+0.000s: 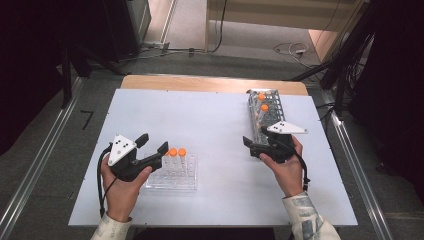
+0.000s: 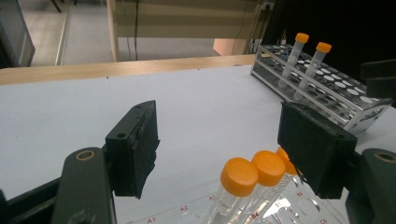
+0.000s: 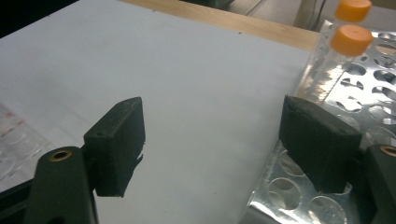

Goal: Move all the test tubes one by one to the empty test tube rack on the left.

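Note:
A clear plastic rack [image 1: 170, 183] stands at the table's front left with orange-capped tubes [image 1: 177, 152] upright in it. My left gripper [image 1: 152, 143] hovers just left of them, open, with nothing between its jaws. In the left gripper view the caps [image 2: 239, 176] sit low between the jaws, apart from the pads; a third cap is partly hidden behind the right jaw. A metal rack [image 1: 274, 101] at the back right holds two orange-capped tubes [image 1: 263, 102]. My right gripper [image 1: 255, 136] is open at that rack's near end, with one jaw over the metal rack [image 3: 369, 88].
The white table top [image 1: 215, 125] lies bare between the two racks. Its wooden far edge [image 1: 210, 82] runs along the back. The clear rack's corner [image 3: 14, 140] shows at the left of the right gripper view. Cables lie on the floor beyond the table.

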{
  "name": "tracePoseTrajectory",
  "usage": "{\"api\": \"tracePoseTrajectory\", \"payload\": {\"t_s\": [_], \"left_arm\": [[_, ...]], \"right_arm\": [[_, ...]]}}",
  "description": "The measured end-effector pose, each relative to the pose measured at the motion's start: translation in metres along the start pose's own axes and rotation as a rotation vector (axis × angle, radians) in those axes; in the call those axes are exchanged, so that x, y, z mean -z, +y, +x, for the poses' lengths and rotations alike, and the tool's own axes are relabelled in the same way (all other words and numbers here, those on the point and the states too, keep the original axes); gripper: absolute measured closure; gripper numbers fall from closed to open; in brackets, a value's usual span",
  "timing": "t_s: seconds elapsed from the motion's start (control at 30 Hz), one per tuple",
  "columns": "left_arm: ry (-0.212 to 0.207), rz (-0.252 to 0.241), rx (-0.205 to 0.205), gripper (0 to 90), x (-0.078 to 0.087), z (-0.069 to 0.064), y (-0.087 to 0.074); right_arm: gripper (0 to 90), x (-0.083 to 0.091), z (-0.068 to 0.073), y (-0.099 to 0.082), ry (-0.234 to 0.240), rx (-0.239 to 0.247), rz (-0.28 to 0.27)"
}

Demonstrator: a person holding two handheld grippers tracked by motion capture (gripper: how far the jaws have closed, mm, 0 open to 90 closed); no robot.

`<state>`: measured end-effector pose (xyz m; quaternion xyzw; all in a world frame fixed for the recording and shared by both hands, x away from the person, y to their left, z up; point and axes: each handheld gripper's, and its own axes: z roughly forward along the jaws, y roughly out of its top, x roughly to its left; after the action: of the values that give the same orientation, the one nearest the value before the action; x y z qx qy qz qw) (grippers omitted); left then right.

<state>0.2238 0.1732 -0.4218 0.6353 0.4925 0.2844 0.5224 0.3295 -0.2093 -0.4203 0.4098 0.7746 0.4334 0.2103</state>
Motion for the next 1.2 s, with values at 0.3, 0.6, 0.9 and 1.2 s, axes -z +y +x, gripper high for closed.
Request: {"api": "tracePoseTrajectory", "payload": {"t_s": [0.3,0.6,0.9,1.2], "left_arm": [[-0.003,-0.011,-0.003,30.4,0.002,-0.001,0.002],[-0.005,-0.01,-0.004,30.4,0.001,-0.002,0.002],[-0.003,-0.001,-0.007,30.4,0.0,-0.002,0.0],[-0.008,0.003,-0.012,30.4,-0.002,-0.003,-0.001]], "right_arm": [[27.8,-0.027,-0.028,0.015,-0.142,-0.033,0.011],[43.9,-0.054,-0.056,0.026,-0.207,-0.065,0.05],[58.2,-0.065,-0.067,0.026,-0.18,-0.089,0.062],[70.8,-0.069,-0.065,0.026,-0.171,-0.07,0.083]]}}
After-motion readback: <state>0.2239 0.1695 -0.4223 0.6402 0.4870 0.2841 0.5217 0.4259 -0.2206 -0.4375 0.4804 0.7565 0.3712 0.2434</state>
